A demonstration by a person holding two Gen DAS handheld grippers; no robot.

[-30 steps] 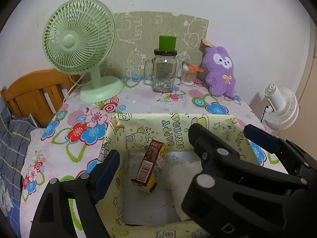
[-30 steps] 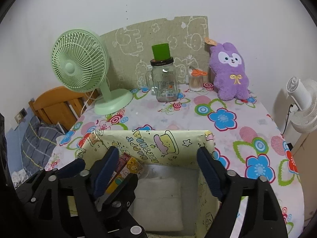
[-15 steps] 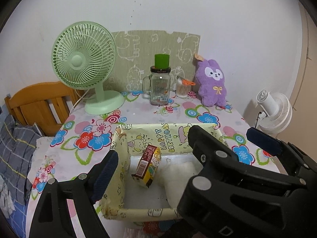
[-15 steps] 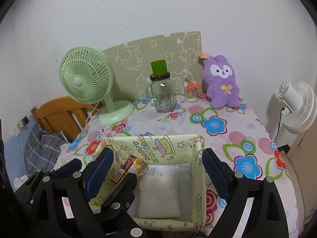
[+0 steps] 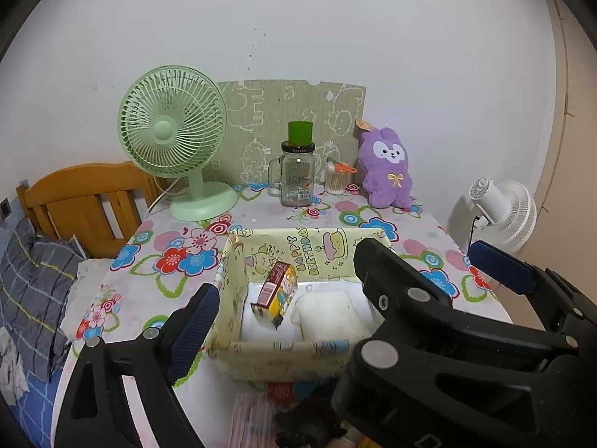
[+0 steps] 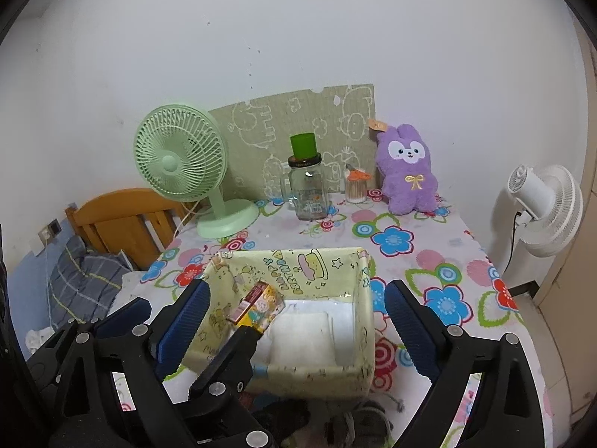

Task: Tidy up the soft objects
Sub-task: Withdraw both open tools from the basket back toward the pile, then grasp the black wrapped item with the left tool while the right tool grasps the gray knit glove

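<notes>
Both grippers have drawn back and up from the box (image 5: 238, 268), which a second ago filled the lower part of each view and now sits smaller, its near wall showing above the table's front edge. The left gripper (image 5: 283, 295) and right gripper (image 6: 298, 310) have just been opening wider, with nothing pressed between their pads.

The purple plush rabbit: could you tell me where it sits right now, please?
In both wrist views the purple plush rabbit sits upright at the table's far right, against the wall, just right of the cotton-swab jar.
</notes>
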